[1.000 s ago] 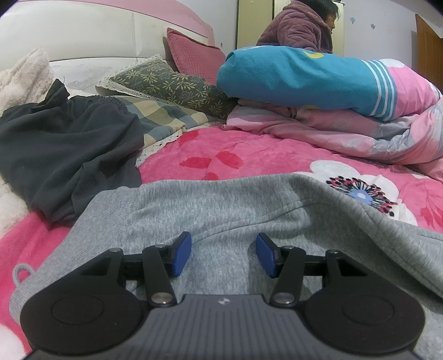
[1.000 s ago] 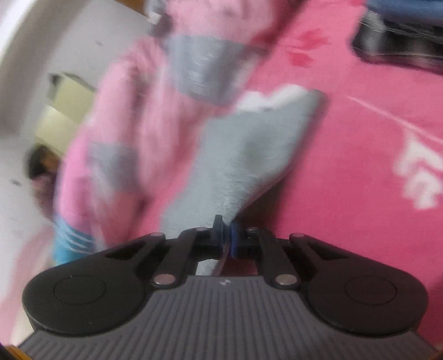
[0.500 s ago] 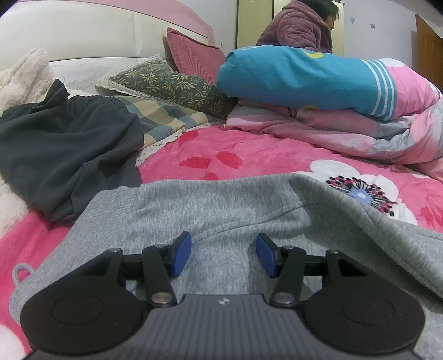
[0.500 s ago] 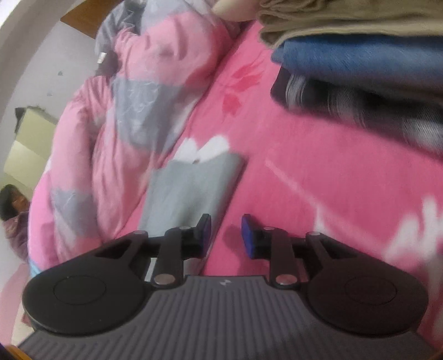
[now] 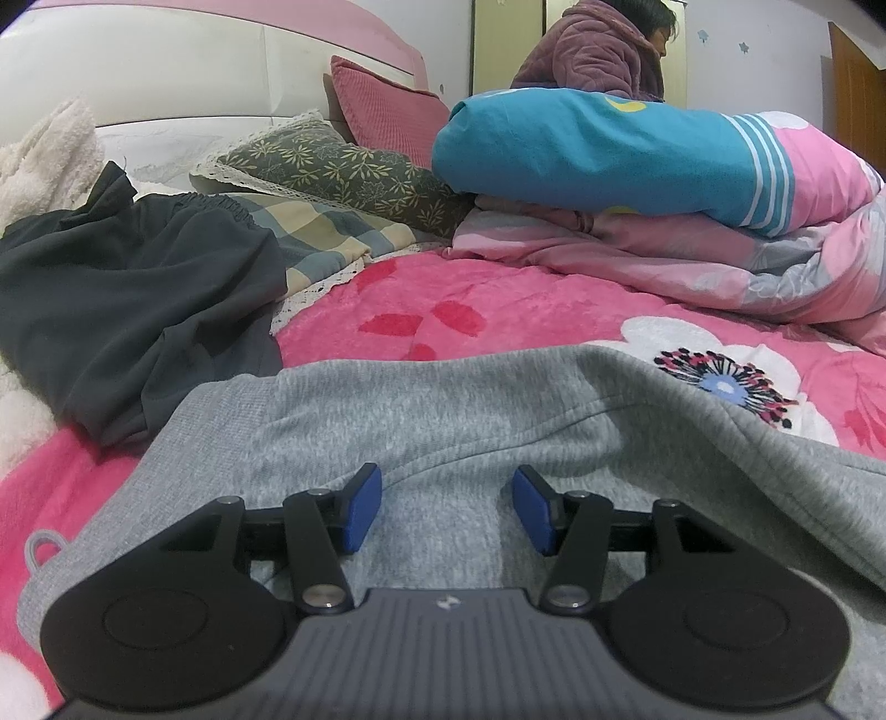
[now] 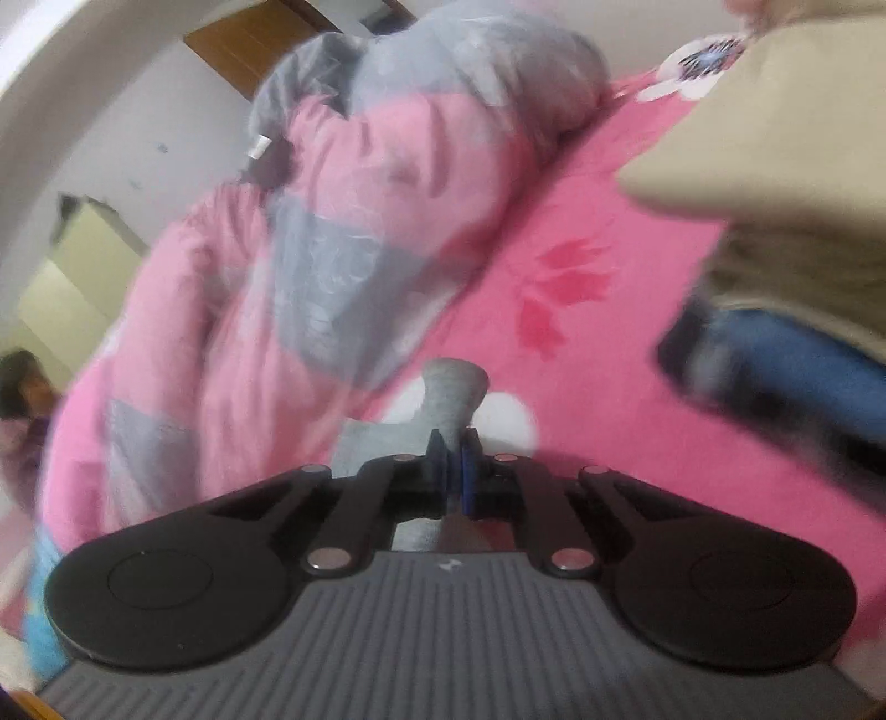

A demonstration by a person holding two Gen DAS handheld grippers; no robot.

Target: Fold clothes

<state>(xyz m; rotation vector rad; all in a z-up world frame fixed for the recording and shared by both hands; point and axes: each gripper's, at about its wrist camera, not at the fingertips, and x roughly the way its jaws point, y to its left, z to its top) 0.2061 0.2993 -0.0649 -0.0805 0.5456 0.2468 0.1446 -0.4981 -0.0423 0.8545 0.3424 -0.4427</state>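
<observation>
A grey sweat garment [image 5: 443,410] lies spread on the pink flowered bed cover [image 5: 498,315], with a small cord loop at its left edge. In the left wrist view my left gripper [image 5: 446,509] hovers low over this garment, jaws open, with fabric under them but nothing pinched. In the blurred right wrist view my right gripper [image 6: 451,471] is shut on a bunched end of the grey garment [image 6: 455,387], which sticks up past the blue pads.
A dark garment [image 5: 127,310] lies crumpled at the left. Pillows [image 5: 343,171] and a rolled quilt [image 5: 609,149] fill the back, with a person [image 5: 598,50] beyond. A stack of folded clothes [image 6: 786,310] sits right of my right gripper, and a pink-grey quilt [image 6: 332,249] to its left.
My right gripper let the grey cloth go, opened over its end, then shut on it again and swung; the folded stack now sits at the right. The left gripper has not moved.
</observation>
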